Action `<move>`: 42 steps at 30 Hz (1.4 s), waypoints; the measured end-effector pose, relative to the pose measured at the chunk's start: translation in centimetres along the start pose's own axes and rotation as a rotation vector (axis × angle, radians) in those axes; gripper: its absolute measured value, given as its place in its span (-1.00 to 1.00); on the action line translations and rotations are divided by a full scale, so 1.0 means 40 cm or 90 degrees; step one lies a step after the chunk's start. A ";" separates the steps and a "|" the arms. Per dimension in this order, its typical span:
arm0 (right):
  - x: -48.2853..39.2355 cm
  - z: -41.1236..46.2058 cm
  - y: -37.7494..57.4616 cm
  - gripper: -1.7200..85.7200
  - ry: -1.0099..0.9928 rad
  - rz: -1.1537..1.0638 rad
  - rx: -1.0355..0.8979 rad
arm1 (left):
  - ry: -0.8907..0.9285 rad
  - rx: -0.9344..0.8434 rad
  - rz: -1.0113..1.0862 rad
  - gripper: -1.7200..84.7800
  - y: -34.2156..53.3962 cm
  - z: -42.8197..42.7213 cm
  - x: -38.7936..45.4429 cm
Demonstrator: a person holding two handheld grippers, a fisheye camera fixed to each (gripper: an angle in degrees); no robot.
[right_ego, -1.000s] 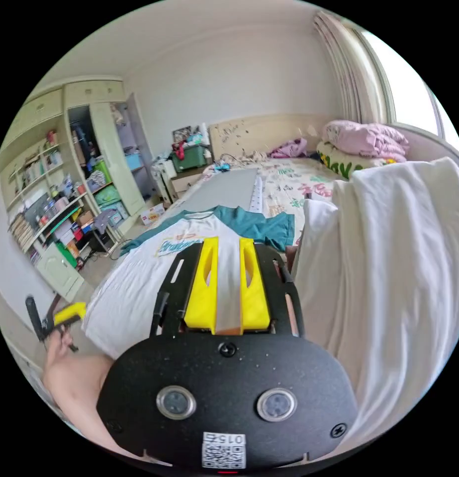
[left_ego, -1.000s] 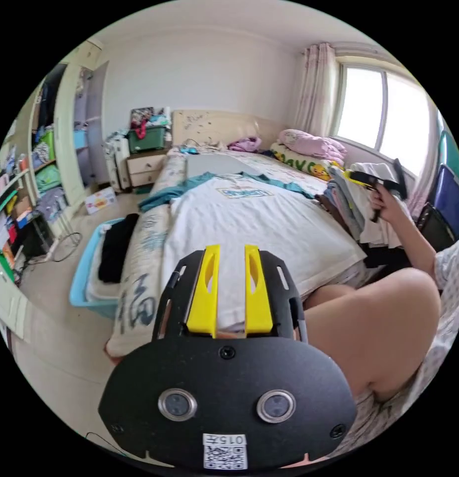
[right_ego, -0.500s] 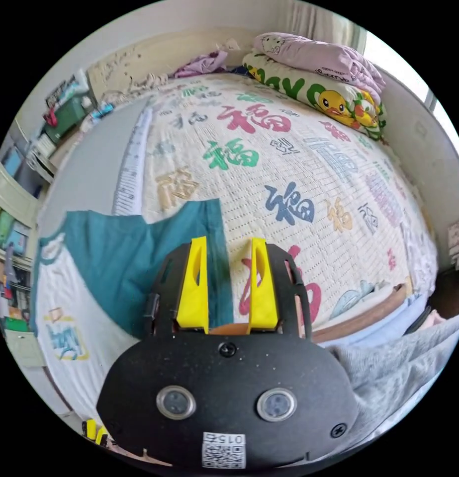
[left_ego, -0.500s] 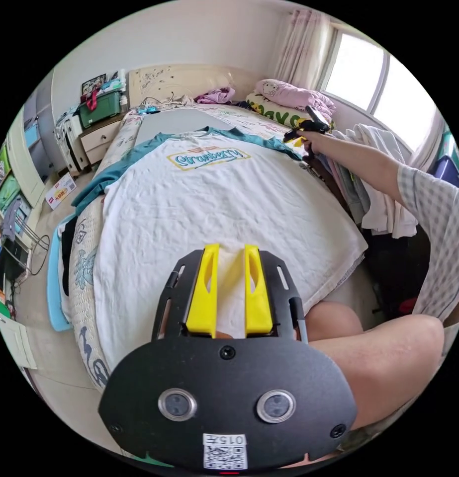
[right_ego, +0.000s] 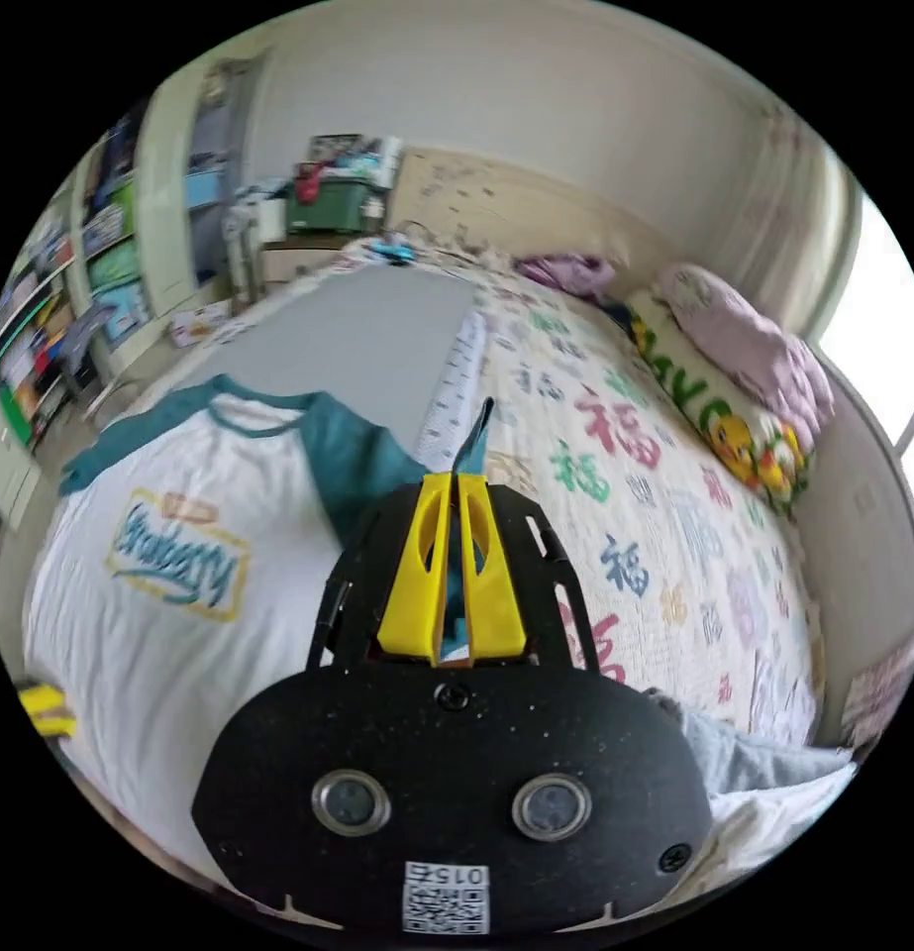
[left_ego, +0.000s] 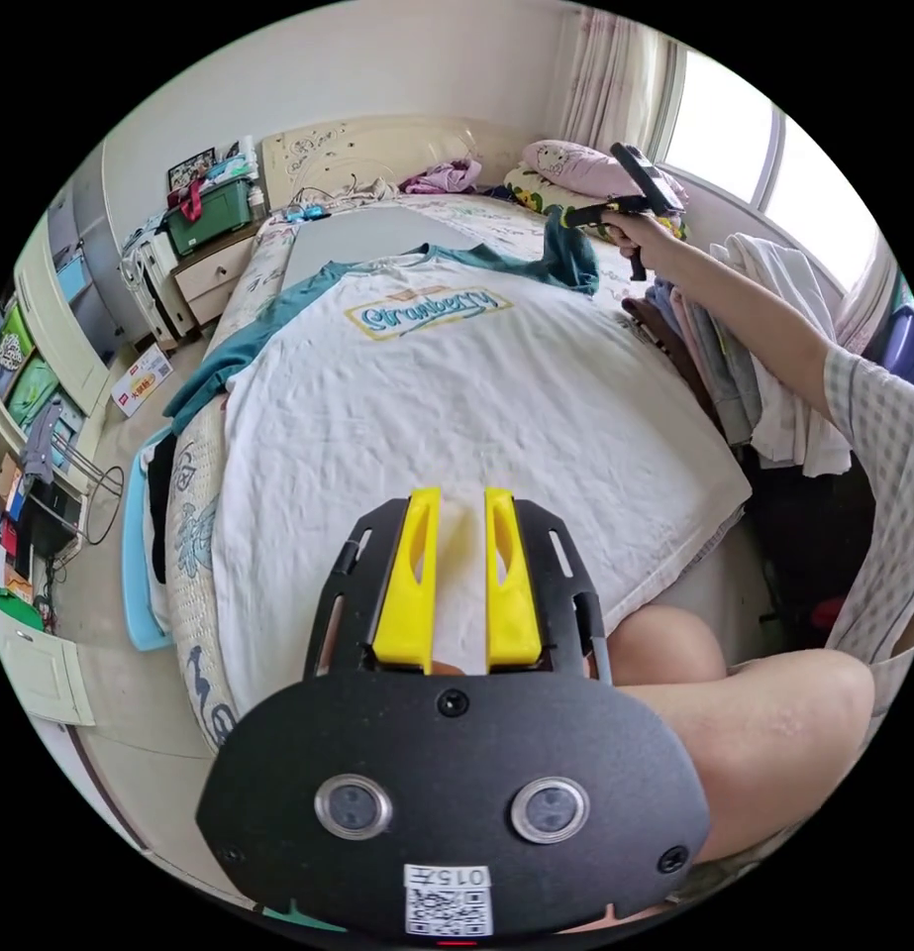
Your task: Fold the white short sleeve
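A white short-sleeve shirt point(left_ego: 457, 386) with teal sleeves and a chest print lies flat, front up, on the bed. My left gripper point(left_ego: 461, 493) hovers open over its hem near the bed's front edge, with white cloth showing between the jaws. A hand holds my right gripper point(left_ego: 567, 216) at the far right shoulder. In the right gripper view the gripper point(right_ego: 455, 480) is shut on the teal sleeve point(right_ego: 362, 461), whose edge sticks up past the jaws. The sleeve point(left_ego: 572, 256) is lifted off the bedspread. The shirt body point(right_ego: 130, 614) stays flat.
A pile of folded clothes point(left_ego: 714, 347) sits at the bed's right edge. Pillows and a pink blanket point(right_ego: 754, 357) lie at the head, and a grey mat point(right_ego: 357, 337) lies beyond the collar. A blue basket point(left_ego: 140, 555) stands on the floor at left. The person's knee point(left_ego: 754, 713) is by the bed.
My right gripper, open over the teal sleeve half a second ago, has shut on it and raised it. The left gripper has kept its place over the hem.
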State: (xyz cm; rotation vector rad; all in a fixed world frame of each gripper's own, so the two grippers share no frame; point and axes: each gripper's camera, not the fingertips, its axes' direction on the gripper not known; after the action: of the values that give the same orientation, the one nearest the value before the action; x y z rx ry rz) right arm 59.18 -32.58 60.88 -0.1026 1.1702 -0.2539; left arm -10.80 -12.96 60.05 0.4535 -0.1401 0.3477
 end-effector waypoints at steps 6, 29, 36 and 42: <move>-0.212 -0.098 0.050 -0.80 -0.367 -0.231 -0.067 | 0.063 0.087 -0.031 -0.77 -0.080 -0.010 -0.031; -0.163 -0.023 0.090 -0.97 -0.476 -0.509 -0.121 | 0.066 -0.056 -0.061 -0.94 -0.583 0.459 -0.099; -0.211 -0.056 0.141 -0.84 -0.488 -0.683 -0.183 | 0.065 -0.069 -0.056 -0.96 -0.565 0.443 -0.115; -0.169 -0.012 0.053 -0.76 -0.283 -0.478 -0.181 | -0.001 -0.043 -0.030 -0.90 -0.636 0.412 -0.091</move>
State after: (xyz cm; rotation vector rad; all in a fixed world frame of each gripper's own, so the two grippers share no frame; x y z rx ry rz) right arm 56.58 -28.81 66.33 -0.8166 0.6754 -0.6843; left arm -5.96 -42.88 63.67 0.3896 -0.1421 0.2957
